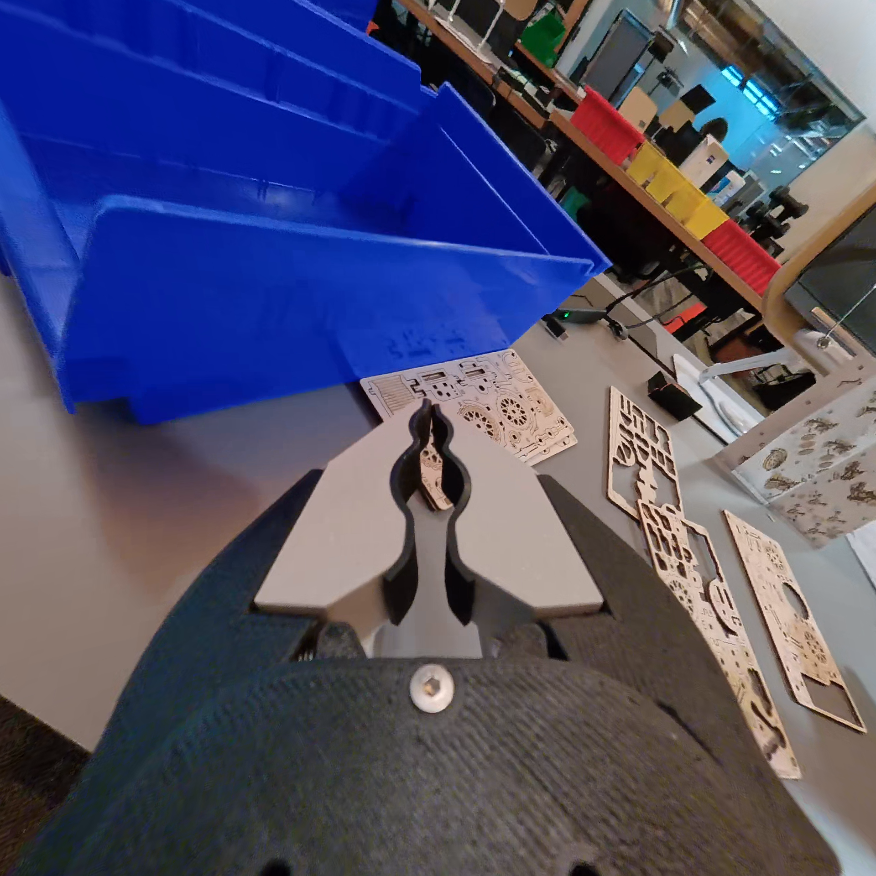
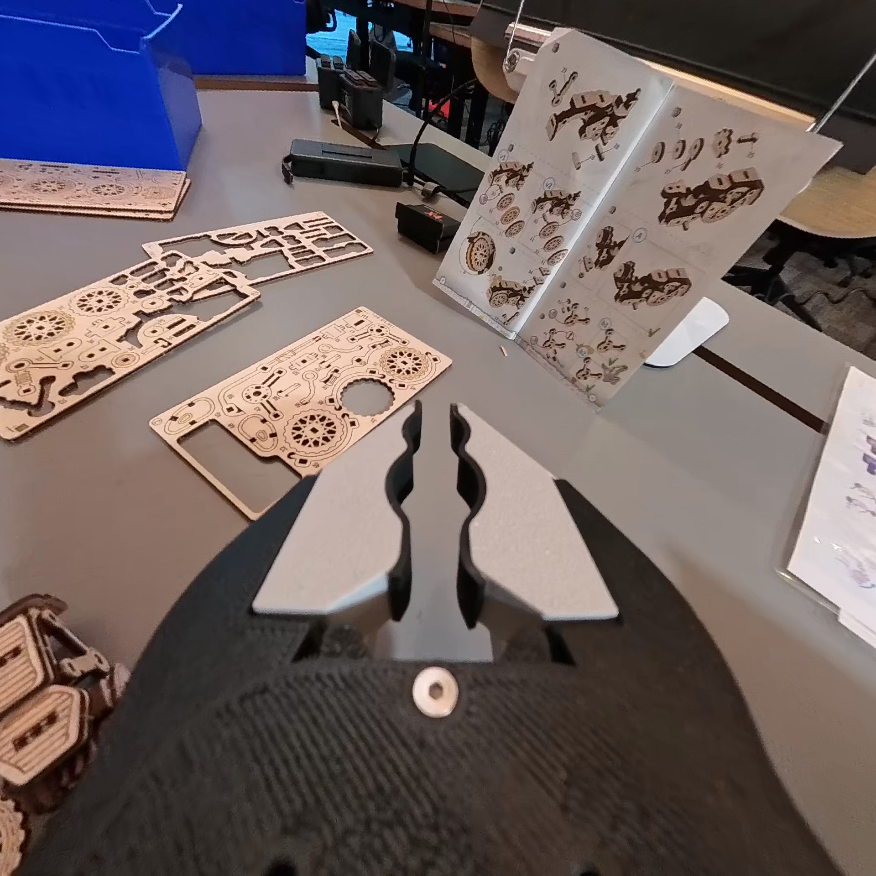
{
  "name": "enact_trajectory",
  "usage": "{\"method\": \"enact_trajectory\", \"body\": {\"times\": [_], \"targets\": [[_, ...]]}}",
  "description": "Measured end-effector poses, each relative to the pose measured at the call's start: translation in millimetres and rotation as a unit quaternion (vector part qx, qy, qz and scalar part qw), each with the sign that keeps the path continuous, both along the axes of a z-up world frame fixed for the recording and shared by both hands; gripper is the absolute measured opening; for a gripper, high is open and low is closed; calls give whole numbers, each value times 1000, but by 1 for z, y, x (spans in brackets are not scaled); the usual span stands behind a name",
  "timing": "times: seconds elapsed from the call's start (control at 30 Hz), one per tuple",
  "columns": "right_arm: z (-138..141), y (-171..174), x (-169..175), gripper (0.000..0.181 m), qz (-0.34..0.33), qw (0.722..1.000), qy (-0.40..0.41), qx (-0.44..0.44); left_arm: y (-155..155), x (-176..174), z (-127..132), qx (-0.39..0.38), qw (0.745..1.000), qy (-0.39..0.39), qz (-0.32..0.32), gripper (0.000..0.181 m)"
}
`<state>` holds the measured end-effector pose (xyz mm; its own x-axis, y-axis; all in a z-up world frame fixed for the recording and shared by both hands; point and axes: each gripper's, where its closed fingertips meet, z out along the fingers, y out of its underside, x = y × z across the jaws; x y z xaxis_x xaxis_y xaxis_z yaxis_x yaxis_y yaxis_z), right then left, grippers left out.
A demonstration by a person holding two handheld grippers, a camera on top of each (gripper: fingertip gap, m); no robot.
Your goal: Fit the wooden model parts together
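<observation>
My left gripper [image 1: 429,415] is shut on a small flat wooden part [image 1: 432,476], held edge-on between the black pads above the grey table. My right gripper [image 2: 436,410] is open with a narrow gap and holds nothing; it hovers over the table just right of a punched wooden sheet [image 2: 303,398] with a round hole. A partly built wooden model [image 2: 42,701] sits at the lower left of the right wrist view, beside the gripper body. More wooden sheets lie on the table [image 2: 109,332] [image 1: 474,407] [image 1: 796,611].
Large blue bins [image 1: 237,237] stand at the table's left, with a stack of sheets [image 2: 90,187] in front. An open instruction booklet [image 2: 616,227] stands propped on a white stand. A plastic-covered page [image 2: 839,512] lies at right. Black devices and cables [image 2: 346,161] lie behind. Across from one pair of fingers to the other is roughly 50 cm.
</observation>
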<state>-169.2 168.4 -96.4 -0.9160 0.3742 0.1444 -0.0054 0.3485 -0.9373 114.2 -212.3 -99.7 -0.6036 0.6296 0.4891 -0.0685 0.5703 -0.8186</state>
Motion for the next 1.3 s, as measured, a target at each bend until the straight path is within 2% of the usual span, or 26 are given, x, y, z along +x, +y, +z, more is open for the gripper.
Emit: {"method": "enact_trajectory", "body": {"times": [0.27, 0.73, 1.17, 1.3], "targets": [[-2, -1, -1, 11, 4, 1000, -13, 2, 20, -18, 4, -49, 997, -22, -54, 0], [3, 4, -6, 16, 8, 997, -66, -36, 36, -30, 9, -135, 985, -65, -86, 0], [8, 7, -7, 19, 11, 995, -77, -59, 47, -37, 13, -149, 982, -58, -103, 0], [9, 7, -7, 19, 15, 995, -78, -62, 55, -43, 11, -131, 983, -45, -117, 0]]}}
